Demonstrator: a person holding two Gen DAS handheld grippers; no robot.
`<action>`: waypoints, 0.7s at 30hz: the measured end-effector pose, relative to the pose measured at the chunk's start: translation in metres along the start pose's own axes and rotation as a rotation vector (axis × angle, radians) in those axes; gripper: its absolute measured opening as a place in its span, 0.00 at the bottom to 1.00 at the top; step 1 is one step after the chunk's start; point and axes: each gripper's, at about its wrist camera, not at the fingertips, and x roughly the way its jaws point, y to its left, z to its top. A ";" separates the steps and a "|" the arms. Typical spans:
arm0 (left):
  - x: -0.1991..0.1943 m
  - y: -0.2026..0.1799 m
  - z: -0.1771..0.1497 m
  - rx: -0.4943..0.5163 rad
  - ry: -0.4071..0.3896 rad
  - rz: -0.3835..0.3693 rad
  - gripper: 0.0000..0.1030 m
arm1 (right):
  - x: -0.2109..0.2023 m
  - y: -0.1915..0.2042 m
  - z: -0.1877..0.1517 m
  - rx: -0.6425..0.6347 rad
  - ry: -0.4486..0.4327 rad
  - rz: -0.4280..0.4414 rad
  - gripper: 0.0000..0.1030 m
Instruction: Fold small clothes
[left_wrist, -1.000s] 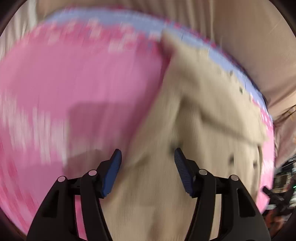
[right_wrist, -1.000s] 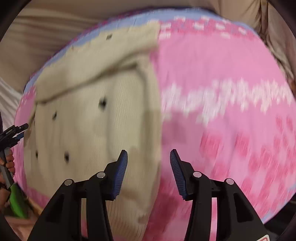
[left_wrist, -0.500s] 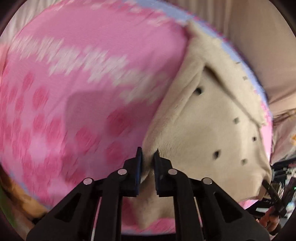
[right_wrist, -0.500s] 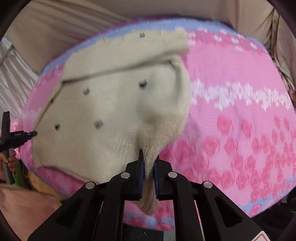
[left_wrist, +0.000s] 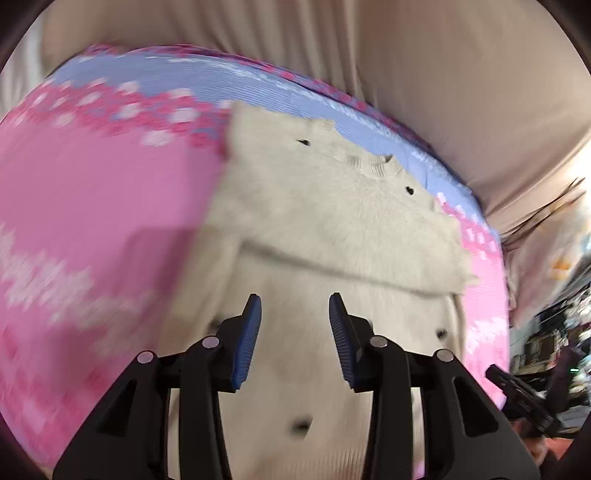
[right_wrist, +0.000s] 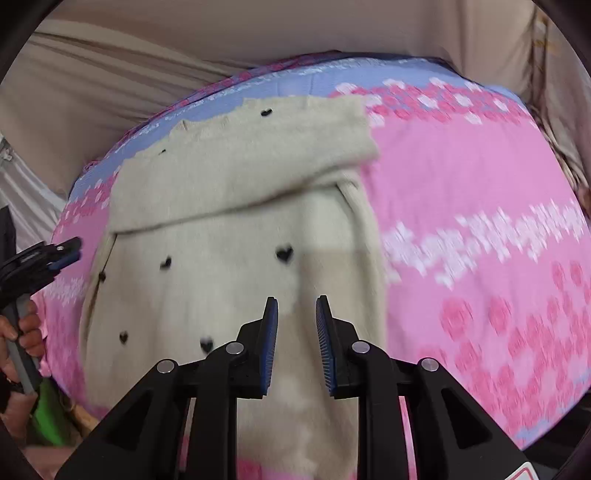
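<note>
- Cream knitted sweater (left_wrist: 332, 236) with small black hearts, spread flat on a pink and lilac flowered cover (left_wrist: 92, 192); collar toward 12 o'clock, hem toward 6 o'clock in both wrist views.
- Sleeve (right_wrist: 251, 166) folded across the chest, running from 9 to 3 o'clock in the right wrist view, cuff end near 2 o'clock.
- Second side fold visible as a long ridge along the sweater's edge at 3 o'clock in the right wrist view.
- Left gripper (left_wrist: 294, 332) above the lower body of the sweater, released: blue pads apart, jaws just been opening, nothing pinched between them.
- Right gripper (right_wrist: 296, 332) likewise above the hem half, released: a narrow gap between the pads, jaws just been opening, no cloth in the gap.
- Left gripper seen again from the right wrist at 9 o'clock, a hand (right_wrist: 26, 328) wrapped round its grey handle, beside the cover's edge.
- Beige draped cloth (left_wrist: 406, 74) behind the cover at 12 o'clock.
</note>
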 end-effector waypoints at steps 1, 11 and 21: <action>0.021 -0.009 0.007 0.021 0.008 -0.024 0.35 | 0.009 0.002 0.015 -0.002 -0.009 0.001 0.17; 0.084 0.042 0.038 -0.002 -0.001 0.096 0.03 | 0.083 -0.013 0.113 0.048 -0.084 -0.111 0.15; 0.081 0.043 0.041 0.006 -0.035 0.153 0.02 | 0.096 -0.011 0.133 0.020 -0.039 -0.088 0.17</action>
